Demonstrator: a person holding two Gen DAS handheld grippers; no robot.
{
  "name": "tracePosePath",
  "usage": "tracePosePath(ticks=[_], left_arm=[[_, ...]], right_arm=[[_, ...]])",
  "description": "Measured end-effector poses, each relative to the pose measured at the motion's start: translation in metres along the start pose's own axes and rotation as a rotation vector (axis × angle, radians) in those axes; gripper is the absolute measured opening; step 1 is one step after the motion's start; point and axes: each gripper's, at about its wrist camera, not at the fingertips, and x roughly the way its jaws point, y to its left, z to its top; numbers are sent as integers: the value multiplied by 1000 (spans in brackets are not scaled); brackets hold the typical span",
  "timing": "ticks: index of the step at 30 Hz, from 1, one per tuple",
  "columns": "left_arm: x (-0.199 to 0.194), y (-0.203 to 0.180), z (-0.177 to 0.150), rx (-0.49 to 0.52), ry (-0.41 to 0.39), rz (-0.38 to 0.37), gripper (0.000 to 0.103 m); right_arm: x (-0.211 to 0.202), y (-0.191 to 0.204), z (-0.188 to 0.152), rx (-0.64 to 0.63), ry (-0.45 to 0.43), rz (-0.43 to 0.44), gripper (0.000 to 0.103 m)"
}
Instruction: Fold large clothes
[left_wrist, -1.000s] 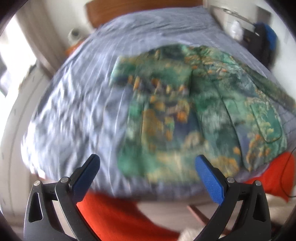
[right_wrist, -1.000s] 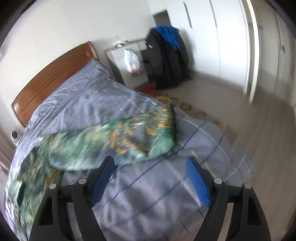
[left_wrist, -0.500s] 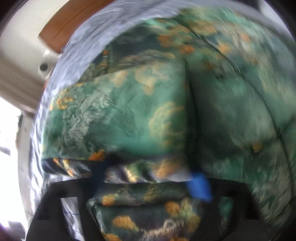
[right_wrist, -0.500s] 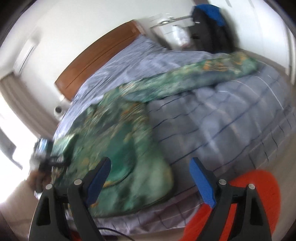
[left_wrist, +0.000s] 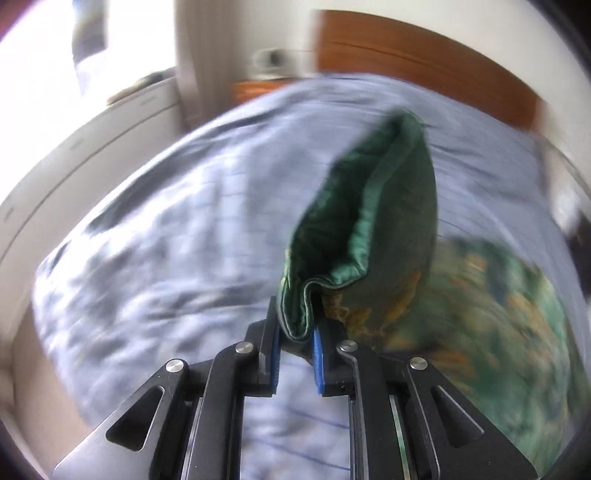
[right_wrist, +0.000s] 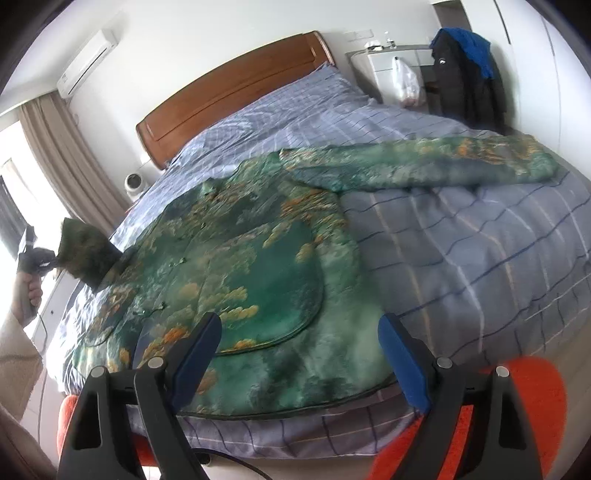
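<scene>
A green padded jacket (right_wrist: 258, 266) with orange cloud print lies spread on the bed (right_wrist: 480, 258), its far sleeve (right_wrist: 424, 166) stretched out to the right. My left gripper (left_wrist: 295, 339) has the other sleeve's cuff (left_wrist: 369, 221) between its blue pads, which are closing on the folded edge. In the right wrist view that gripper (right_wrist: 35, 258) holds the cuff (right_wrist: 85, 258) lifted off the bed at the left side. My right gripper (right_wrist: 299, 328) stands open above the jacket's hem near the foot of the bed, holding nothing.
A wooden headboard (right_wrist: 236, 85) stands at the far end. A dark coat (right_wrist: 465, 74) and a white cabinet (right_wrist: 388, 62) are at the back right. Orange-red fabric (right_wrist: 528, 398) shows below the bed's foot. A hand (right_wrist: 29, 291) grips the left tool.
The left gripper went from wide open over the jacket to closing on the sleeve cuff, then swung left with it lifted. The right gripper turned from the far sleeve towards the jacket's body.
</scene>
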Motion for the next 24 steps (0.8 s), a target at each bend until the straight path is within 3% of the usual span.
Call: tracePosePath(ticks=[2, 4, 5, 7, 9, 11, 13, 15, 17, 20, 23, 24], left_arm=[[19, 56, -2, -107, 22, 110, 16], [40, 99, -12, -192, 74, 188, 32], [46, 119, -21, -231, 94, 250, 32], [49, 145, -41, -268, 124, 266, 32], [45, 151, -62, -278, 153, 194, 33], [30, 138, -87, -223, 178, 52, 43], [16, 106, -112, -113, 225, -141, 74], [9, 61, -142, 13, 307, -339, 84], [10, 16, -172, 122, 377, -449, 84], [21, -29, -202, 235, 428, -464, 84], [26, -48, -212, 272, 424, -443, 83], [20, -52, -213, 276, 423, -446, 67]], right_arm=[[1, 3, -1, -4, 5, 8, 86], [2, 4, 0, -8, 9, 8, 86], [1, 3, 2, -9, 11, 7, 86], [0, 0, 5, -10, 12, 0, 86], [-3, -8, 11, -4, 9, -16, 86], [-2, -21, 21, -6, 28, -49, 86], [4, -35, 29, -8, 64, -65, 86], [17, -48, 35, 2, 123, -52, 86], [38, -60, 38, 41, 214, 16, 86], [64, -67, 36, 84, 306, 116, 86], [83, -63, 30, 67, 381, 154, 86], [86, -60, 28, 53, 396, 174, 86]])
